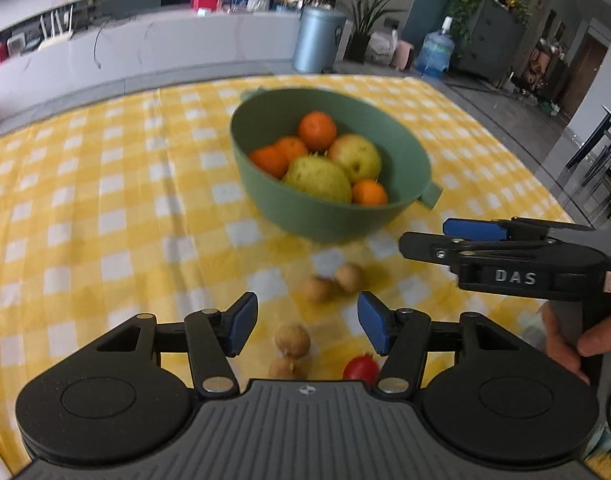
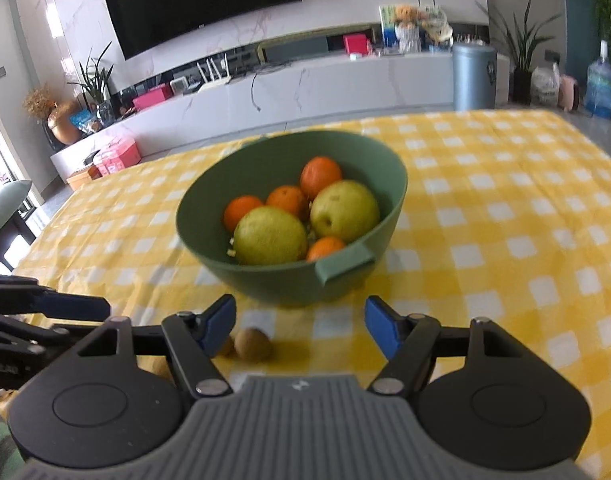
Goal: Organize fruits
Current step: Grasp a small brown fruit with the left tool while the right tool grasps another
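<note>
A green bowl (image 1: 405, 160) (image 2: 389, 168) on the yellow checked cloth holds several oranges (image 1: 316, 130) (image 2: 320, 176) and two yellow-green pears (image 1: 318, 179) (image 2: 270, 236). Small brown round fruits (image 1: 292, 340) (image 2: 252, 345) lie loose on the cloth in front of the bowl, with a small red fruit (image 1: 360, 368) beside them. My left gripper (image 1: 307, 326) is open and empty, just above the brown fruits. My right gripper (image 2: 300, 326) is open and empty in front of the bowl; it also shows in the left wrist view (image 1: 425, 238).
The table with the checked cloth (image 1: 105, 200) (image 2: 505, 220) stretches left and right of the bowl. Behind it are a white TV counter (image 2: 305, 88), a grey bin (image 2: 474, 76), plants and a water bottle (image 1: 435, 54).
</note>
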`<action>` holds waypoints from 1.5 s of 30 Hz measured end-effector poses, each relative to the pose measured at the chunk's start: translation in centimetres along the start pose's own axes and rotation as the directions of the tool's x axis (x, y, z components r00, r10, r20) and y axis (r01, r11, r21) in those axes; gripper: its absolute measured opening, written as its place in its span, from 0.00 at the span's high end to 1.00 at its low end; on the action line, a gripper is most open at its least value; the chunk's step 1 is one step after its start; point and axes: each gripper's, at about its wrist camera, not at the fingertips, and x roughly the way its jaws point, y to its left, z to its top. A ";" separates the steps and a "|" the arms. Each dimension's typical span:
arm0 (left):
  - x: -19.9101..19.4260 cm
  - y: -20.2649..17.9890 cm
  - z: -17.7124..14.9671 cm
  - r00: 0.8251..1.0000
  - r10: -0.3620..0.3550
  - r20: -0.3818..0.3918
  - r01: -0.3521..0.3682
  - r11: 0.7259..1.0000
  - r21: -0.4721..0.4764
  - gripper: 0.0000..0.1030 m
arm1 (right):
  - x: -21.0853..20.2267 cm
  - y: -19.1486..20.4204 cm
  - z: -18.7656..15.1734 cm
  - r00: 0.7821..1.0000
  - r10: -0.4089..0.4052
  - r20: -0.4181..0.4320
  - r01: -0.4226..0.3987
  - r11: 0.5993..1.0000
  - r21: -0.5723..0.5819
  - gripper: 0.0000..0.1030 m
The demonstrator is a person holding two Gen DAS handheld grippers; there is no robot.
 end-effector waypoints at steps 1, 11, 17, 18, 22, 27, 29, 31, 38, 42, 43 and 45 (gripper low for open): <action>0.1 0.3 -0.1 1.000 -0.012 -0.009 0.011 1.000 -0.015 0.34 | 0.0 0.1 -0.3 1.000 0.007 -0.014 -0.007 1.000 0.005 0.40; 0.7 0.8 -1.5 0.995 -0.069 -0.075 0.066 0.997 -0.041 0.41 | 0.3 0.1 -2.1 0.984 0.112 -0.141 -0.105 0.993 0.057 0.63; 1.3 0.6 -1.9 0.993 -0.040 -0.111 0.036 0.999 -0.032 0.47 | 0.7 1.1 -2.5 0.970 0.151 -0.189 -0.146 0.989 0.038 0.65; 1.5 0.7 -2.0 0.993 -0.029 -0.115 0.026 0.999 -0.035 0.47 | 0.8 1.1 -2.5 0.971 0.146 -0.190 -0.142 0.989 0.036 0.65; 2.5 0.9 -2.2 0.988 -0.010 -0.153 0.005 0.999 -0.034 0.49 | 1.0 0.8 -2.6 0.971 0.144 -0.193 -0.137 0.989 0.052 0.65; 3.4 0.5 -2.4 0.983 0.024 -0.182 -0.026 1.000 -0.008 0.53 | 1.4 1.0 -2.6 0.971 0.133 -0.197 -0.126 0.991 0.052 0.65; 3.6 0.5 -2.5 0.982 0.034 -0.185 -0.035 0.999 -0.004 0.57 | 1.5 1.1 -2.6 0.972 0.128 -0.199 -0.121 0.992 0.044 0.65; 3.8 0.5 -2.5 0.981 0.047 -0.188 -0.048 0.999 0.000 0.62 | 1.5 1.2 -2.6 0.972 0.123 -0.199 -0.119 0.992 0.032 0.65; 3.8 0.5 -2.5 0.982 0.052 -0.182 -0.054 0.999 -0.003 0.72 | 1.8 1.4 -2.3 0.979 0.103 -0.178 -0.103 0.995 0.009 0.65; 3.4 0.7 -2.5 0.984 0.052 -0.169 -0.055 0.998 -0.014 0.72 | 1.8 1.3 -2.3 0.982 0.094 -0.161 -0.095 0.995 0.006 0.65; 3.3 0.8 -2.5 0.985 0.046 -0.164 -0.050 0.999 -0.021 0.72 | 1.8 1.3 -2.3 0.984 0.093 -0.154 -0.094 0.996 0.001 0.65; 2.9 1.1 -2.4 0.988 0.031 -0.151 -0.037 0.999 -0.037 0.72 | 1.8 1.4 -2.3 0.987 0.081 -0.142 -0.084 0.996 -0.017 0.65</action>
